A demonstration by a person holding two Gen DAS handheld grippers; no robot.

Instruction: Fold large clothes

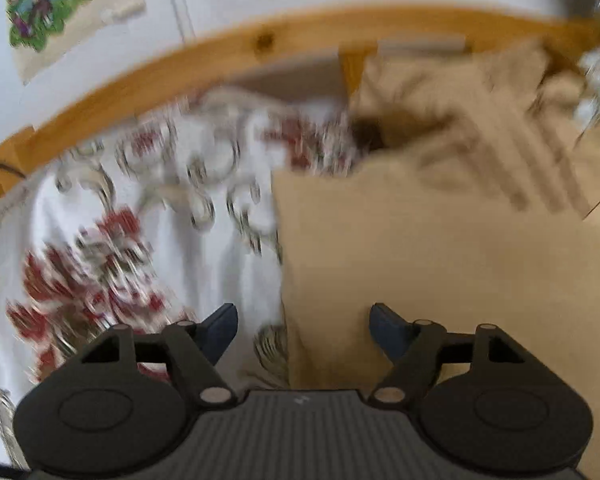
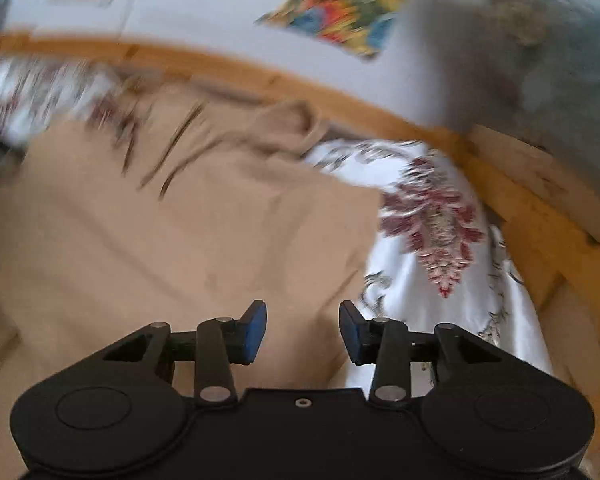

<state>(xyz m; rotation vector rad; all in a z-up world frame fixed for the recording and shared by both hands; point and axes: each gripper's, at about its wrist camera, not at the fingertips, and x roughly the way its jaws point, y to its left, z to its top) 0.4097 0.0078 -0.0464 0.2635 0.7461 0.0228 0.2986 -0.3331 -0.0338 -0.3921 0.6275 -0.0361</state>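
A large tan garment (image 1: 440, 248) lies spread on a white bedsheet with red flowers (image 1: 112, 248). Its left edge runs straight down the left wrist view, and its far part is rumpled. My left gripper (image 1: 303, 330) hovers over that left edge, jaws wide open, nothing between the blue pads. In the right wrist view the same tan garment (image 2: 172, 240) fills the left and middle, its right edge meeting the flowered sheet (image 2: 432, 240). My right gripper (image 2: 303, 332) stands above that right edge, jaws partly apart and empty. Both views are motion-blurred.
A wooden bed rail (image 1: 204, 68) curves along the far side, seen in the right wrist view as the rail (image 2: 532, 216) running down the right. Behind it a white wall carries colourful pictures (image 2: 340, 4). A grey-blue blurred shape (image 2: 560, 60) sits at the upper right.
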